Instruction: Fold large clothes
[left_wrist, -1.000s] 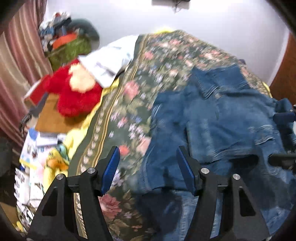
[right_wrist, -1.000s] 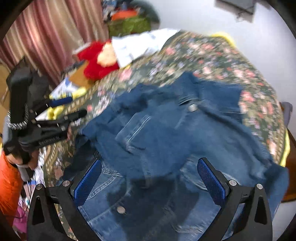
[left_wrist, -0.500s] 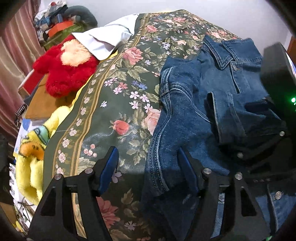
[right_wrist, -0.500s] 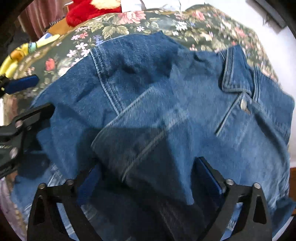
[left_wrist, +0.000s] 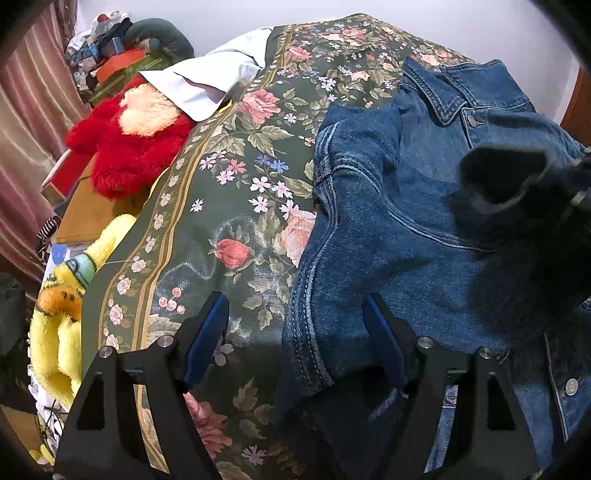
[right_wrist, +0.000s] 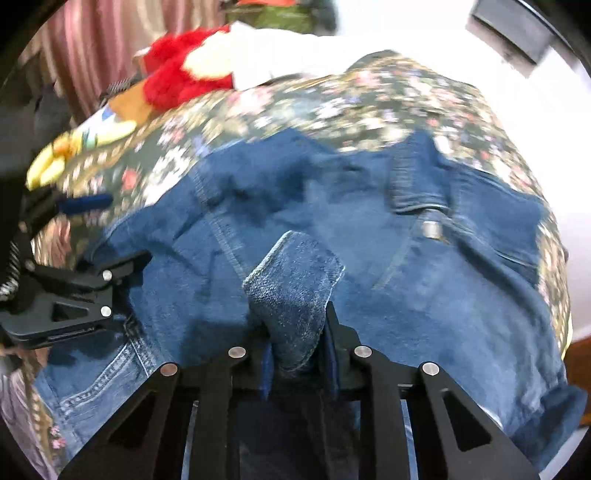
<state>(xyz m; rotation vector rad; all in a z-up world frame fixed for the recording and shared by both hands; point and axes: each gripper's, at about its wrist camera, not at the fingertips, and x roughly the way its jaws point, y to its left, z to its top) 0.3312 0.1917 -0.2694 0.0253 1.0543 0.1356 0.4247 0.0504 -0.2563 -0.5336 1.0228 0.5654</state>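
Observation:
A blue denim jacket (left_wrist: 424, 229) lies front up on the floral bedspread (left_wrist: 236, 192), its collar toward the far wall. My left gripper (left_wrist: 293, 306) hovers low over the jacket's left side seam, jaws opening; the seam edge lies between the pads, which do not press on it. In the right wrist view the jacket (right_wrist: 424, 280) fills the middle. My right gripper (right_wrist: 297, 332) has its jaws closing, and both pads press on a folded sleeve cuff (right_wrist: 295, 280) that stands up from them. The left gripper (right_wrist: 107, 232) also shows there, at the jacket's left edge.
A red plush toy (left_wrist: 129, 147), a yellow plush toy (left_wrist: 62, 314) and a white pillow (left_wrist: 214, 81) sit along the bed's left side. Behind them are striped curtains (left_wrist: 26, 122) and a cluttered pile (left_wrist: 118, 55). A white wall (left_wrist: 369, 14) runs past the bed's far edge.
Both grippers came down onto the jacket. The right jaws went from wide open to clamped on the sleeve cuff. The left jaws spread a little wider.

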